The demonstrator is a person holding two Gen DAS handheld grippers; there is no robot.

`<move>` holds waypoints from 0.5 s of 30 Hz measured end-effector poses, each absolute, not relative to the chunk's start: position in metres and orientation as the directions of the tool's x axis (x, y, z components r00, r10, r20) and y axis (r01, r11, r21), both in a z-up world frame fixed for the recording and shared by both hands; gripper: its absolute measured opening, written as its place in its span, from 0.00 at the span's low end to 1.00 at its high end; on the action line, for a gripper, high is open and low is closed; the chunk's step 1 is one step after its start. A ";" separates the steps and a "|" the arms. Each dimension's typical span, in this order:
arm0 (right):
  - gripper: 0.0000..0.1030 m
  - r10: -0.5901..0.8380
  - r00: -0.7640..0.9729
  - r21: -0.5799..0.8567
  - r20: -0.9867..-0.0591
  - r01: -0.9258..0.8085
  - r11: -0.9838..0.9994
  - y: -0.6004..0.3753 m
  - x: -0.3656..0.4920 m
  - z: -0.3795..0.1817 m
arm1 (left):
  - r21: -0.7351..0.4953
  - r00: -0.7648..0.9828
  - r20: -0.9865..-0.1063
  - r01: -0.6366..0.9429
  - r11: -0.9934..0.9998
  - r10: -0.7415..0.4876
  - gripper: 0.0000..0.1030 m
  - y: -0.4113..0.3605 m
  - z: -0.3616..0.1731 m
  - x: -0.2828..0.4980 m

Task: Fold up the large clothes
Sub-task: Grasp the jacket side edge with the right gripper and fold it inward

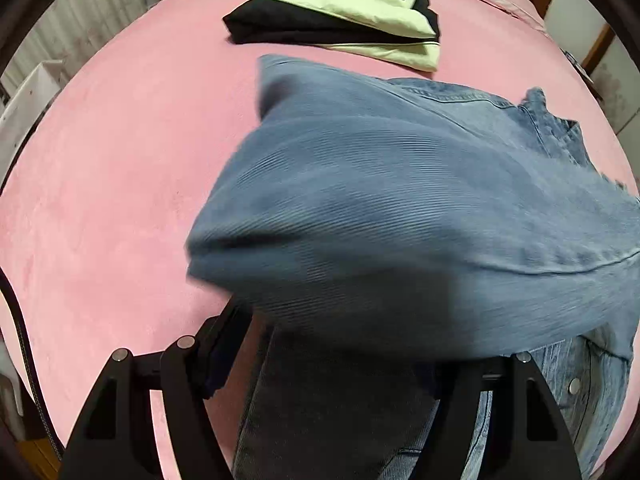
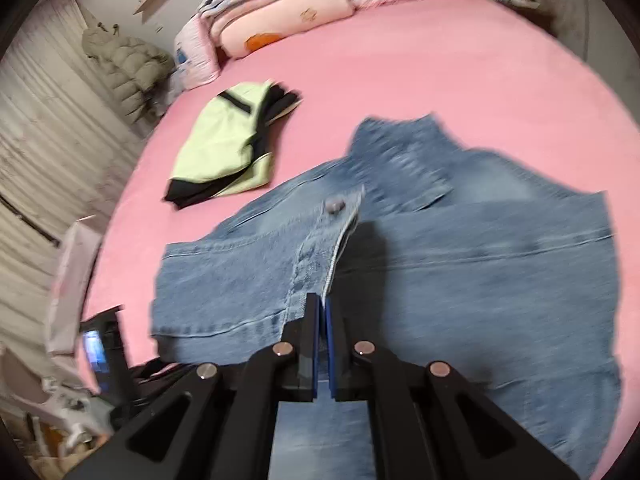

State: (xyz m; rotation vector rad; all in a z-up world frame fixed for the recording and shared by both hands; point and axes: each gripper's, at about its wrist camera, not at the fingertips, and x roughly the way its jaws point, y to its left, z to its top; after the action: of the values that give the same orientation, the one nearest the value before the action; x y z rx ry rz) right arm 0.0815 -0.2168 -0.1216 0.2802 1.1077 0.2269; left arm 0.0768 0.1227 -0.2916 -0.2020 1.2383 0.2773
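A pink bed [image 2: 440,80] fills both views, and a blue denim jacket [image 2: 460,260] lies spread across its middle, front placket up. Toward ten o'clock of it in the right wrist view sits a folded green-and-black garment [image 2: 224,148], apparently already done. The right gripper [image 2: 322,312], jaws pressed together, appears to pinch the placket edge, though blur hides the contact. In the left wrist view a sleeve [image 1: 380,220] drapes over the left gripper [image 1: 340,344], jaws spread wide. The first fold seems under way; next, the sleeve needs carrying inward across the body.
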 end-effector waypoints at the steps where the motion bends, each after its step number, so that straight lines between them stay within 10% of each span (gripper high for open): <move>1: 0.02 0.290 0.454 0.316 -0.842 -0.019 0.948 -0.228 0.079 -0.118 | 0.004 0.302 -0.948 -0.308 0.951 0.102 0.69 0.120 -0.292 0.077; 7: 0.02 0.045 0.501 0.153 -0.864 0.177 0.972 -0.313 0.058 -0.131 | 0.049 0.277 -0.951 -0.295 0.954 0.134 0.69 0.106 -0.302 0.086; 15: 0.06 0.153 0.246 0.234 -0.957 0.341 0.911 -0.368 0.039 -0.211 | 0.076 0.248 -0.958 -0.272 0.959 0.146 0.69 0.105 -0.302 0.085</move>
State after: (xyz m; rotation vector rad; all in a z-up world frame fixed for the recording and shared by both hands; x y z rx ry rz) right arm 0.0390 -0.3683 -0.2107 0.4399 1.3281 -0.1334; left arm 0.0847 0.1045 -0.3015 -0.1137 1.2899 0.2858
